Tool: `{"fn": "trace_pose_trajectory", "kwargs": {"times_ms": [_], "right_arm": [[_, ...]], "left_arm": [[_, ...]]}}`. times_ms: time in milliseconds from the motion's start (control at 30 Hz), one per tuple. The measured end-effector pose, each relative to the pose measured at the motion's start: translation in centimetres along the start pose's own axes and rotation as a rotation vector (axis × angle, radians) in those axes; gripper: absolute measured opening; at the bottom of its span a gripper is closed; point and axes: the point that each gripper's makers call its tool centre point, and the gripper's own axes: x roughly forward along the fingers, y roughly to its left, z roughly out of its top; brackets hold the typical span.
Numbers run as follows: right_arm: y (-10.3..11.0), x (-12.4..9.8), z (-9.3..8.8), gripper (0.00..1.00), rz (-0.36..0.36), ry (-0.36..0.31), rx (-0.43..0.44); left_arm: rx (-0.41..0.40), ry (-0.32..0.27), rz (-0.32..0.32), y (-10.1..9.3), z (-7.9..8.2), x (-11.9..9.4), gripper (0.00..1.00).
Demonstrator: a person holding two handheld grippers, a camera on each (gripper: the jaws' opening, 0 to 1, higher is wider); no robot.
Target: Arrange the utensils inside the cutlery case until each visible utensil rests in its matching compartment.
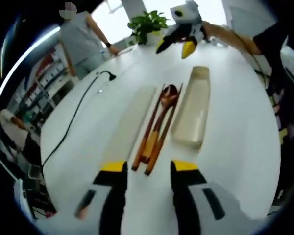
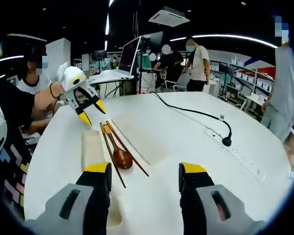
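Note:
A beige cutlery case lies open on the white table, with its flat lid alongside. Between them rest a wooden spoon and two brown chopsticks, all on the bare table. My left gripper is open just short of the utensils' near ends, holding nothing. My right gripper hangs open beyond the case's far end. In the right gripper view the case, the spoon, the chopsticks and the lid lie ahead of my open right gripper; my left gripper faces it.
A black cable runs over the table's left side to a power strip. A potted plant stands at the far edge by a person. Other people and a monitor are beyond the table.

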Motion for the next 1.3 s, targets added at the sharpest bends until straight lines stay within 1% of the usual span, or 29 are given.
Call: {"fn": "trace_pose_trajectory", "kwargs": {"times_ms": [133,233,267,300,333,400,433,533,567,600,700,767,833,1067,1233,1300], "right_arm": [[0.7,1.3,-0.6,0.46,0.043,0.042,-0.013],[1.3,2.2,-1.4,0.39,0.087,0.103,-0.030],[1.6,2.6,-1.7,0.38,0.107,0.127,-0.038],[1.9,3.0,-1.8,0.37,0.118,0.137,-0.045],[2.1,3.0,-2.2,0.38,0.128,0.160,-0.043],[2.4,3.6,-2.3,0.39,0.133,0.172,-0.055],[2.6,3.7,-2.5,0.36,0.143,0.185,-0.056],[3.1,3.9,-3.0,0.32,0.171,0.221,-0.051],[3.3,3.9,-3.3,0.32,0.181,0.242,-0.056],[3.3,4.0,-3.4,0.32,0.178,0.250,-0.065],[3.6,4.1,-3.6,0.26,0.190,0.278,-0.086],[3.6,4.2,-3.6,0.25,0.197,0.292,-0.095],[4.1,4.2,-4.0,0.24,0.224,0.328,-0.102],[5.0,4.2,-4.5,0.20,0.263,0.393,-0.127],[5.1,4.5,-5.2,0.17,0.299,0.457,-0.159],[5.0,4.7,-5.1,0.15,0.306,0.464,-0.185]], "left_arm": [[-0.006,0.026,-0.034,-0.1,-0.5,0.4,0.29],[-0.006,0.037,-0.057,-0.2,-0.6,0.7,0.27],[0.001,0.043,-0.064,-0.3,-0.6,0.8,0.26],[0.004,0.047,-0.068,-0.4,-0.7,0.9,0.26],[0.010,0.056,-0.075,-0.5,-0.8,1.0,0.26],[0.019,0.067,-0.078,-0.5,-0.9,1.1,0.25],[0.019,0.070,-0.080,-0.5,-0.9,1.1,0.25],[0.007,0.086,-0.101,-0.8,-1.1,1.3,0.24],[0.014,0.097,-0.107,-0.9,-1.3,1.4,0.24],[0.024,0.107,-0.110,-0.9,-1.5,1.5,0.23],[0.033,0.100,-0.128,-1.0,-1.4,1.5,0.20],[0.015,0.116,-0.147,-1.0,-1.5,1.6,0.18],[0.025,0.129,-0.157,-1.0,-1.5,1.7,0.18],[0.058,0.201,-0.201,-1.4,-1.3,2.1,0.15],[0.065,0.244,-0.231,-1.5,-1.1,2.4,0.13],[0.056,0.255,-0.246,-1.6,-1.1,2.4,0.12]]}}
